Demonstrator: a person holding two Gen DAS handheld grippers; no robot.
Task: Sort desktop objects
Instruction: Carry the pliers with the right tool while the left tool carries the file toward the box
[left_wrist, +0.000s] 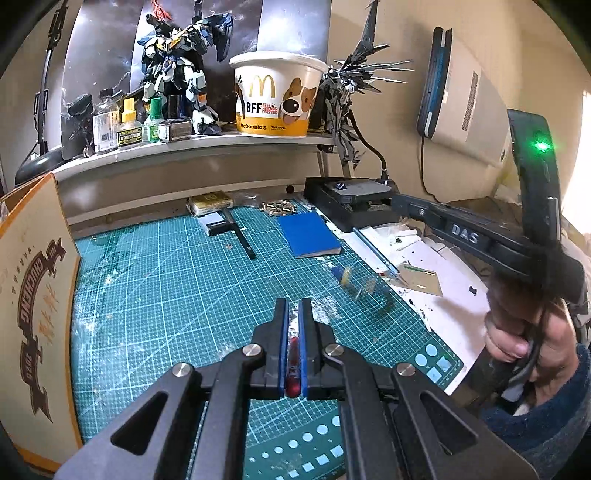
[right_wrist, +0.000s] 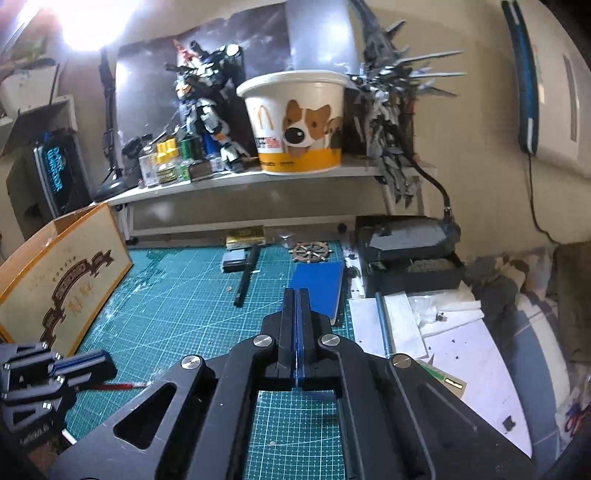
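**A:** What do the jaws of the left gripper (left_wrist: 294, 314) have?

**B:** They are closed down to a sliver on a red pen (left_wrist: 293, 363), which lies lengthwise between the blue pads, its butt toward the camera. In the right wrist view its tip pokes out past those jaws. Held along the pads like that, it probably won't swing while carried.

**A:** And the right gripper (right_wrist: 296, 306)?

**B:** Its jaws are fully together. Something thin and blue seems to hang under them, blurred; from the left view a bluish, partly clear item (left_wrist: 360, 286) dangles near its tip. I can't tell what it is or whether it is truly pinched.

**A:** What lies beyond the jaws?

**B:** Under both, the green cutting mat (left_wrist: 166, 295) on the counter. Ahead of the right jaws sits a blue notebook (right_wrist: 319, 286), just left of it a black pen (right_wrist: 246, 275), beyond them a ship's-wheel ornament (right_wrist: 311, 252). Far left of both stands an open cardboard box (left_wrist: 35, 280), likely the bin for sorted items.

**A:** So the step?

**B:** I judge both hands are lifted clear of the mat, carrying pieces toward wherever they belong.
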